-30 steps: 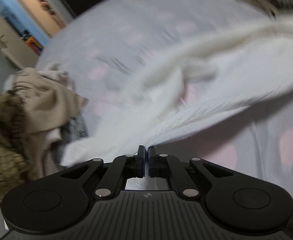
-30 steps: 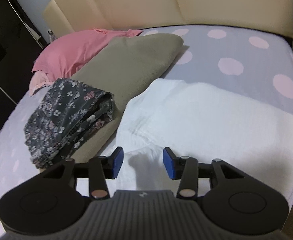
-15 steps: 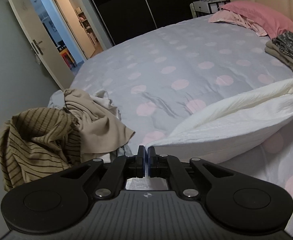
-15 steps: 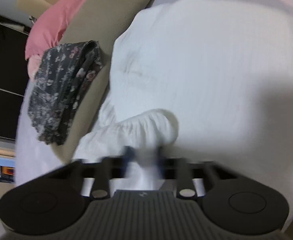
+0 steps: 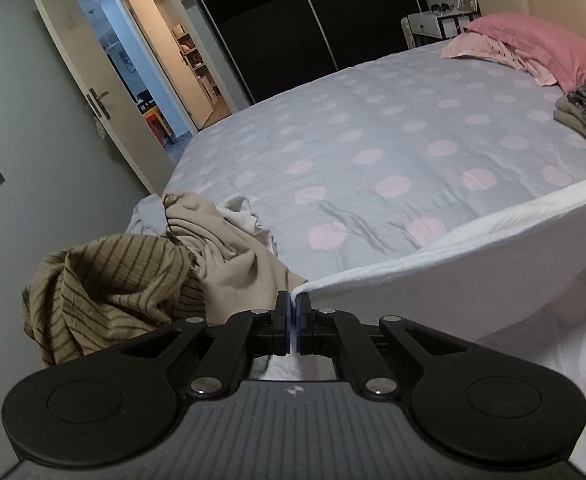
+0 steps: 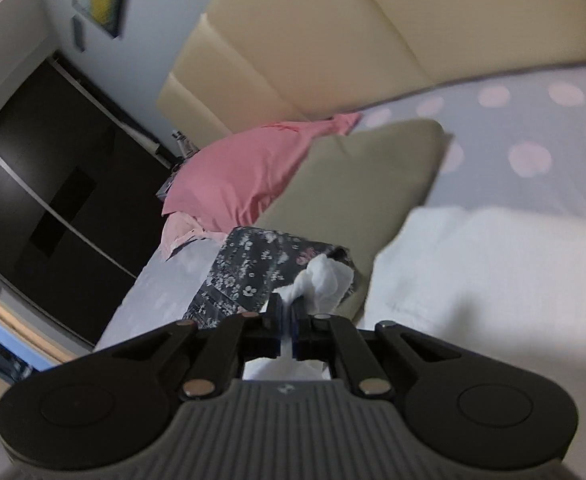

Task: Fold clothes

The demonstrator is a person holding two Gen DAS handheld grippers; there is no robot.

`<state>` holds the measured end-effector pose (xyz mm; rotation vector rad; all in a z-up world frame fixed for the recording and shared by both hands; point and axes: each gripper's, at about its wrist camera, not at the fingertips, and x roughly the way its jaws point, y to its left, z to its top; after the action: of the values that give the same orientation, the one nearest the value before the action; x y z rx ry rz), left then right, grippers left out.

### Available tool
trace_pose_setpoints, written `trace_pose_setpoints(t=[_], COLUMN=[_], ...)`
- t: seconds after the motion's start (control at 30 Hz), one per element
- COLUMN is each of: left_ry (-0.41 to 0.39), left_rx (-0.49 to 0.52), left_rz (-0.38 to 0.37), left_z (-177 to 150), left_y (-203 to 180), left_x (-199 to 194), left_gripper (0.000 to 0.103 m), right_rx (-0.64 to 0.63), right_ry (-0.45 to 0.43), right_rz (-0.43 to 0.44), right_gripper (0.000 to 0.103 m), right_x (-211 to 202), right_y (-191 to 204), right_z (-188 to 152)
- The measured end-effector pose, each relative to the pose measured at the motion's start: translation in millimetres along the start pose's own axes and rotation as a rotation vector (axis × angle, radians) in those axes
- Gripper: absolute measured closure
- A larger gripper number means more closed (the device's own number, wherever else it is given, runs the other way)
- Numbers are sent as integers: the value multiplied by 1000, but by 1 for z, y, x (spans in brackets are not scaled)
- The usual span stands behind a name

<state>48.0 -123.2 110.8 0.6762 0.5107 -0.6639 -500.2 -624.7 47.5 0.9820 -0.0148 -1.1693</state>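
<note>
A white garment (image 5: 473, 264) stretches taut from my left gripper (image 5: 293, 312) away to the right above the bed. The left gripper is shut on its corner. In the right wrist view my right gripper (image 6: 287, 316) is shut on a bunched edge of the same white garment (image 6: 493, 264), a puff of cloth standing up past the fingertips. The rest of the garment lies on the dotted sheet to the right. Both grippers are lifted above the mattress.
A heap of unfolded clothes, a striped brown top (image 5: 109, 284) and a beige piece (image 5: 229, 256), sits at the bed's near left corner. Folded floral cloth (image 6: 261, 276) on an olive one (image 6: 357, 184), a pink pillow (image 6: 245, 176), headboard (image 6: 353, 32), open door (image 5: 93, 92).
The right gripper closed from open onto the white garment's edge and lifted it. The left gripper rose with its corner, pulling the cloth taut; its view now looks across the bed.
</note>
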Motion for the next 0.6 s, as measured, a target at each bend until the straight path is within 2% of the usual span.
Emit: trace_pose_setpoints(t=[0.13, 0.23, 0.3, 0.43, 0.5, 0.6], left_ry=[-23, -71, -118, -190, -188, -112], left_rx=[-16, -32, -40, -40, -16, 36], left_rz=[26, 43, 51, 46, 39, -7], left_z=[20, 42, 57, 71, 67, 43], left_y=[7, 13, 19, 26, 24, 17], left_x=[8, 3, -7, -30, -36, -29], left_gripper=[102, 102, 102, 102, 102, 102], right_rx=[-49, -68, -90, -141, -200, -316], right_ry=[4, -15, -48, -179, -210, -159], right_rz=[-11, 2, 24, 99, 104, 36], right_gripper=[98, 98, 98, 98, 98, 98], right_x=[7, 6, -2, -35, -49, -58], right_y=[20, 40, 58, 91, 99, 97], right_z=[8, 24, 38, 71, 80, 78])
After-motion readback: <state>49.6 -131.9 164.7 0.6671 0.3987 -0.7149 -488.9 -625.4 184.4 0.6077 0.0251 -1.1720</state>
